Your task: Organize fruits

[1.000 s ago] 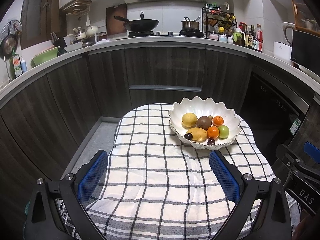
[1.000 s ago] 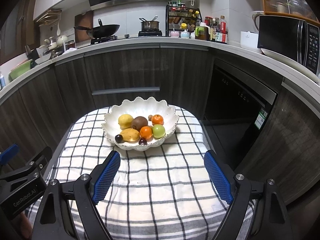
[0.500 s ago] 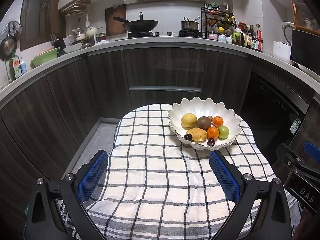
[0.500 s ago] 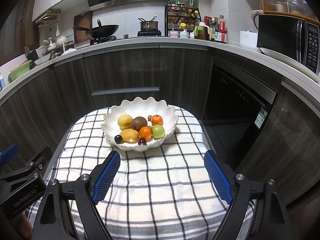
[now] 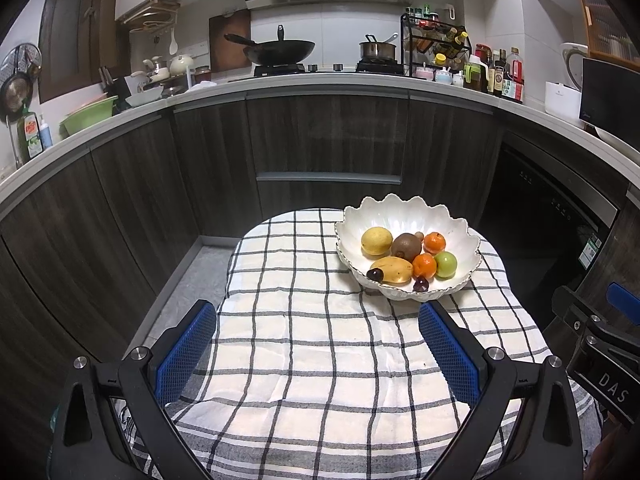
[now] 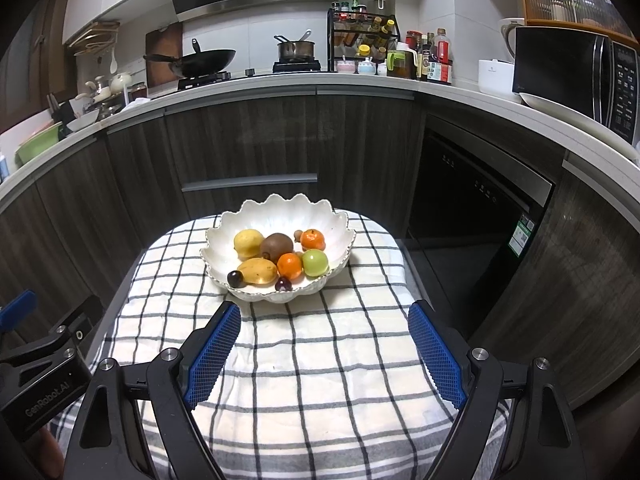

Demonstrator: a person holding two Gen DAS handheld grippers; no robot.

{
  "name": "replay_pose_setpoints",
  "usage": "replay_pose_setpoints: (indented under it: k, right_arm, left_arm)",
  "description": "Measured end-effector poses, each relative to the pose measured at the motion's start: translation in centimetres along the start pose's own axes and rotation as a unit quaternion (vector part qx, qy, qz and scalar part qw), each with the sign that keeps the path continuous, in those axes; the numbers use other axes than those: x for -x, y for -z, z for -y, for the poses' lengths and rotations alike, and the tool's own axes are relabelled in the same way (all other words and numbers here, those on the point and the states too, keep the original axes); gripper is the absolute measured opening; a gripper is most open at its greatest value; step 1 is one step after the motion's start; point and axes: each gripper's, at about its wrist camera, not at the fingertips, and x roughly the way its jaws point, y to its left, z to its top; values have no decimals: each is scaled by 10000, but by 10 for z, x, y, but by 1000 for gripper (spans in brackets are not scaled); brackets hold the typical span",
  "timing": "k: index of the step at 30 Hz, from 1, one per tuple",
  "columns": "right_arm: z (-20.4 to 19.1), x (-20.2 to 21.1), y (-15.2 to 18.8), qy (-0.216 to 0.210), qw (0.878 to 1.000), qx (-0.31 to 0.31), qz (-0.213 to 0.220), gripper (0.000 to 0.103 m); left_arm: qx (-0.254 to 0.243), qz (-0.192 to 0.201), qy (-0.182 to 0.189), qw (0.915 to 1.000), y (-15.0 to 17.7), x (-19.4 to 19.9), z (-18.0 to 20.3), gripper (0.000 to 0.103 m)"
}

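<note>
While both tongs (image 5: 318, 312) gape, bowl (image 5: 400, 212) nears cloth edge

A checked cloth (image 5: 304, 344) covers the small table in front of dark wood cabinets (image 5: 328, 136). On the counter behind, a black wok (image 5: 280, 49) and a small steel pot (image 5: 377, 49) sit on the stove, with a spice rack (image 5: 434, 46) and a cluster of bottles (image 5: 498, 74) to their right. A green basin (image 5: 89, 114) stands at the left, and a microwave (image 6: 576, 76) at the far right.

Eight fruits (image 6: 276, 258), one bowl (image 6: 280, 210)
</note>
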Motion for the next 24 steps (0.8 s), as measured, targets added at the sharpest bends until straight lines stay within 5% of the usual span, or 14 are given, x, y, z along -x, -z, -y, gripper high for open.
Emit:
replay_pose_setpoints:
  k: [24]
  right_arm:
    - [1,-1,-1,1,10000,-14,-4,87]
  left_arm:
    - [-31,-74,133,9999,0,-1,0,103]
